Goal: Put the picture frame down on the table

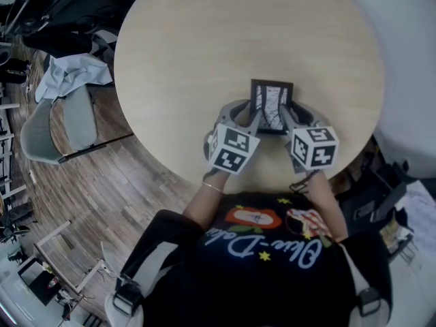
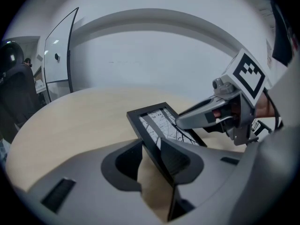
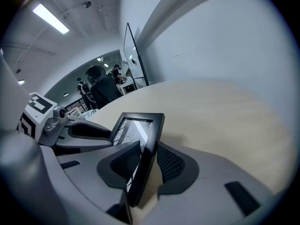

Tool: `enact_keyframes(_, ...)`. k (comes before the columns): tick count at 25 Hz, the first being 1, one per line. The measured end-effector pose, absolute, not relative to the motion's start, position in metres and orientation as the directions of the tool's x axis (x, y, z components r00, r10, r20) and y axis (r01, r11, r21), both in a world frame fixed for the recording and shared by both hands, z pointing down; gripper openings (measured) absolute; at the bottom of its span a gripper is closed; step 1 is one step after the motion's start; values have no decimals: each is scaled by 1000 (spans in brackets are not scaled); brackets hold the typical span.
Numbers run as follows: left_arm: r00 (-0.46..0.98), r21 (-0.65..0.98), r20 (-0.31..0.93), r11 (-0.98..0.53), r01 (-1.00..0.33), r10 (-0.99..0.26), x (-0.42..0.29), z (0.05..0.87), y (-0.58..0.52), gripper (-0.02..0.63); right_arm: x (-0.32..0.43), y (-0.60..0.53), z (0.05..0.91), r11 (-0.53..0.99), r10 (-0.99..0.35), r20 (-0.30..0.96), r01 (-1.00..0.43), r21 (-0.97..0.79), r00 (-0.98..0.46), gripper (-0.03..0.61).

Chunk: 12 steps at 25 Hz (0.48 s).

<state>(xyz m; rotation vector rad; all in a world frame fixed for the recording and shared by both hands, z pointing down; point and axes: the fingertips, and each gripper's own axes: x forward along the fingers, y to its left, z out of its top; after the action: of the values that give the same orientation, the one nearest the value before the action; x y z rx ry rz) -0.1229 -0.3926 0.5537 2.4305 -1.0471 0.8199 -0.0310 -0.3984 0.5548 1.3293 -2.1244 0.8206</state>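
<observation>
left claw [image 1: 252,116]: closed on left edge of picture frame [image 1: 271,106] | right claw [image 1: 290,116]: closed on its right edge | picture frame: black, tilted, picture side up, held between both claws over near part of round tabletop [image 1: 204,39] | contact with tabletop: cannot tell

round pale table [image 1: 204,33] | wood-plank floor [image 1: 102,182] | grey chair [image 1: 61,125] | white wall [image 2: 154,55] | ceiling strip light [image 3: 51,18]
</observation>
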Motion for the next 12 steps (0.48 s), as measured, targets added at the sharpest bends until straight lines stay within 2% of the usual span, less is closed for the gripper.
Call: enact_keyframes(12, 546, 105, 647, -647, -755, -532, -119, 564, -397, 121, -28, -402, 565, 304, -619, 719, -941, -151, -316, 91)
